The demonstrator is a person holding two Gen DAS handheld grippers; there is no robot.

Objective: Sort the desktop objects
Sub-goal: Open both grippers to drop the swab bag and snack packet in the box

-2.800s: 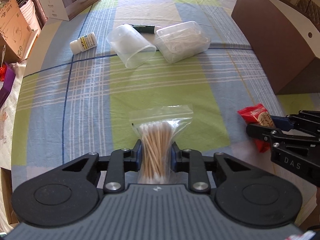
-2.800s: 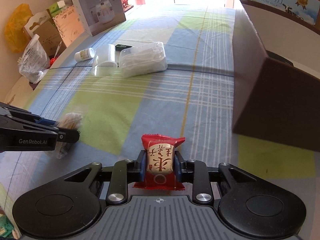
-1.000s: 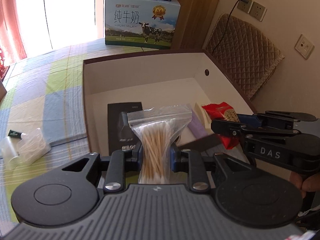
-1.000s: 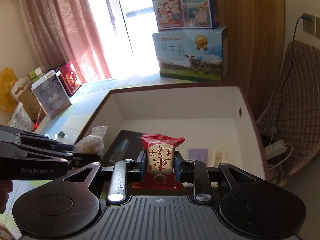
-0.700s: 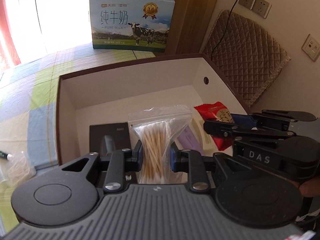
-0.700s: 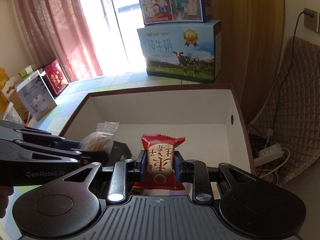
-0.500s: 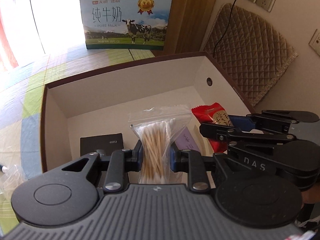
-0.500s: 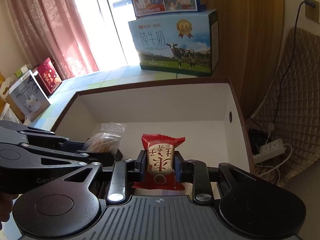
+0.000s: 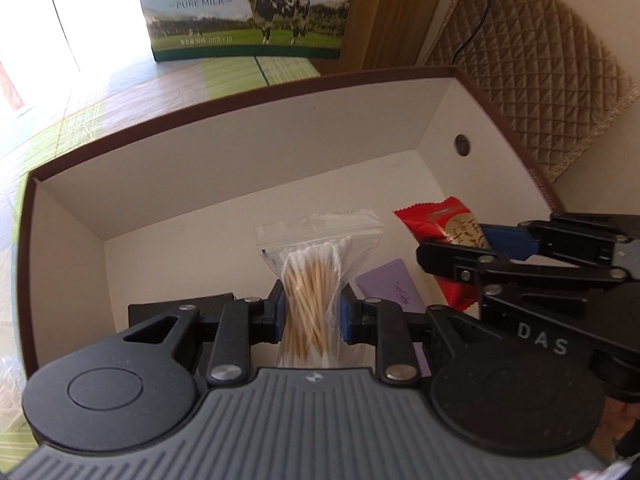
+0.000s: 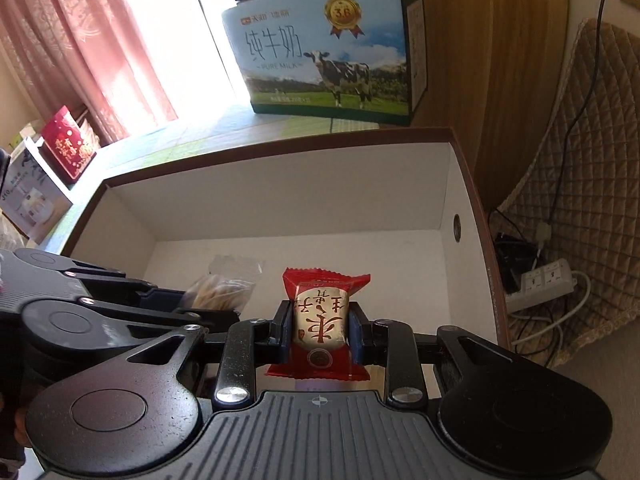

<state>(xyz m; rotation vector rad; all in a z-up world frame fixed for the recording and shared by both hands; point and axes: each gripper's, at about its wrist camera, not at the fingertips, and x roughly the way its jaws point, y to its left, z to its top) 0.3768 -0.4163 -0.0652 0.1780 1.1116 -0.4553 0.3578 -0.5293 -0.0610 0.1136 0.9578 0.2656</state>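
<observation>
My left gripper (image 9: 312, 316) is shut on a clear zip bag of cotton swabs (image 9: 314, 280) and holds it over the open brown box (image 9: 240, 168) with a white inside. My right gripper (image 10: 320, 330) is shut on a red snack packet (image 10: 320, 312) and holds it over the same box (image 10: 280, 200), to the right of the left one. The swab bag also shows in the right wrist view (image 10: 224, 286), and the red packet in the left wrist view (image 9: 448, 232). A purple card (image 9: 390, 288) and a black item (image 9: 180, 306) lie on the box floor.
A blue milk carton box (image 10: 328, 48) stands behind the brown box on the checked cloth. A quilted pad (image 9: 540, 60) and a power strip (image 10: 548, 280) with cables are at the right. Pink curtains (image 10: 80, 40) and boxes (image 10: 66, 148) are at the left.
Both grippers carried their objects from the table to over the open box, then moved in closer and lower above its inside. Both stayed shut.
</observation>
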